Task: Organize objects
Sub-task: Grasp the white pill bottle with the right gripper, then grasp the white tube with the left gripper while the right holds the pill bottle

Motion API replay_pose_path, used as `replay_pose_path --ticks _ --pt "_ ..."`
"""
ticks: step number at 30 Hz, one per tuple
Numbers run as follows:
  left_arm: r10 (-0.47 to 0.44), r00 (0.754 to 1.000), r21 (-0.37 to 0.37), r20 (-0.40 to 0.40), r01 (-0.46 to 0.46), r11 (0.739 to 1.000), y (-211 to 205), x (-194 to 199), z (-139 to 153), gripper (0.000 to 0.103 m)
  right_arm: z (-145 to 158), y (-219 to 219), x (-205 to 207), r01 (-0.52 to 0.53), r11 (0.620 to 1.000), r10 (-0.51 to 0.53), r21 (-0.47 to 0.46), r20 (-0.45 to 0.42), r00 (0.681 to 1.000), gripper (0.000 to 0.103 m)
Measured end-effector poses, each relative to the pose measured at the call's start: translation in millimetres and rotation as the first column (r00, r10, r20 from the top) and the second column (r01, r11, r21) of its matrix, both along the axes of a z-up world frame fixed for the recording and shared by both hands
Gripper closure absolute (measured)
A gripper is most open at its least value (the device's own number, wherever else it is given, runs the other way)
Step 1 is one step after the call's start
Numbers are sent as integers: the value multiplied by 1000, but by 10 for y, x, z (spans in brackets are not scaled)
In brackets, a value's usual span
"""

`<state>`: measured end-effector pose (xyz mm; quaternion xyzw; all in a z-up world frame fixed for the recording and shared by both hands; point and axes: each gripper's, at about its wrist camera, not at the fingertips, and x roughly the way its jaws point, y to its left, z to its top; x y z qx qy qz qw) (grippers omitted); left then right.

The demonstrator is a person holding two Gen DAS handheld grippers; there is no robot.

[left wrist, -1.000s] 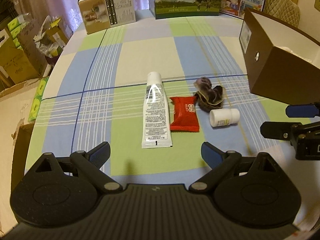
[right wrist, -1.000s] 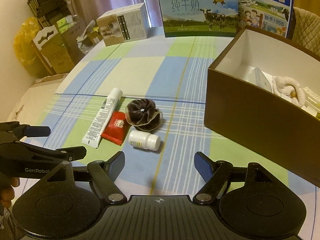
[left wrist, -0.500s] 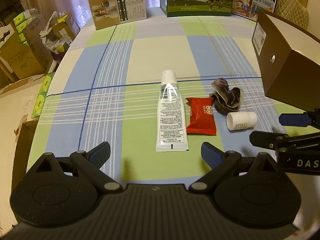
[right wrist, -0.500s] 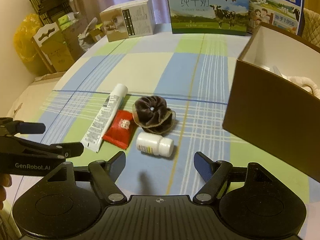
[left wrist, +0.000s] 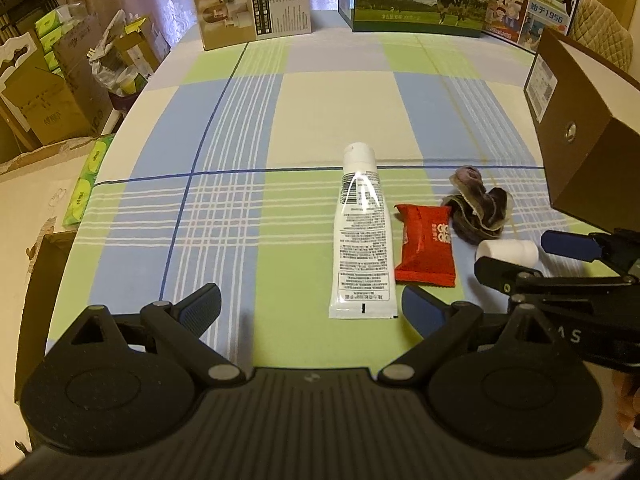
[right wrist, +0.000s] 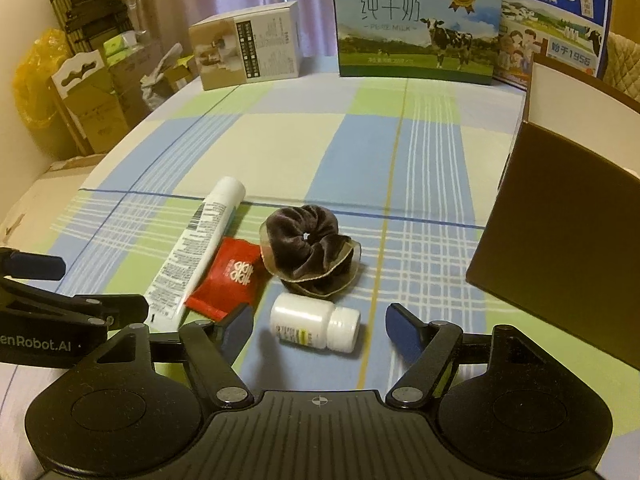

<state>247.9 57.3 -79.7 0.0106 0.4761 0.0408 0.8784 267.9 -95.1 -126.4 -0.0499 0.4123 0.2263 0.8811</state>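
Checked surface (left wrist: 328, 112) holds four small items, all placed relative to the red packet (right wrist: 228, 280). White tube (right wrist: 196, 252) lies just beside the packet on the side away from the brown box (right wrist: 568, 232), cap pointing toward the far cartons. Brown scrunchie (right wrist: 310, 254) touches or nearly touches the packet's box-side edge, a bit further back. White pill bottle (right wrist: 316, 326) lies on its side, nearer the camera than the packet and scrunchie, cap toward the box.

Right tongs (right wrist: 320, 326) spread wide, low over the surface, bottle lying between the two fingers, not touched by either one. Left tongs (left wrist: 310, 308) also spread wide, nothing between them; tube's crimped end sits just ahead of the gap, packet just ahead of one blue pad.

Brown box stands well apart from the packet, open top, inside not visible here. Far behind the packet, at the surface's back edge: a beige product box (right wrist: 246, 56) and two milk cartons (right wrist: 416, 24). Cardboard boxes stacked on the floor (left wrist: 48, 92) beyond the tube side.
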Motion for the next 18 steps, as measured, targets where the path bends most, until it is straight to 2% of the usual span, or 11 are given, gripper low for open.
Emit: replay_pose_path --ticks 2,6,10,15,18 --pt "7 1000 -10 -6 -7 1000 18 21 -26 8 -38 9 13 1 1000 -1 -1 -2 1000 36" --pt "26 1000 -28 -11 -26 999 54 63 -73 8 -92 3 23 -6 1000 6 -6 4 1000 54" --pt "22 1000 -18 -8 -22 1000 39 122 -113 8 -76 -25 31 -9 1000 9 -30 -2 1000 55" --pt "2 1000 -55 -1 -2 998 36 191 -154 8 -36 -105 111 25 997 -28 -79 -42 999 55" --pt "-5 1000 -39 12 5 999 23 249 -169 10 -27 -172 164 48 995 -53 -90 -52 997 55"
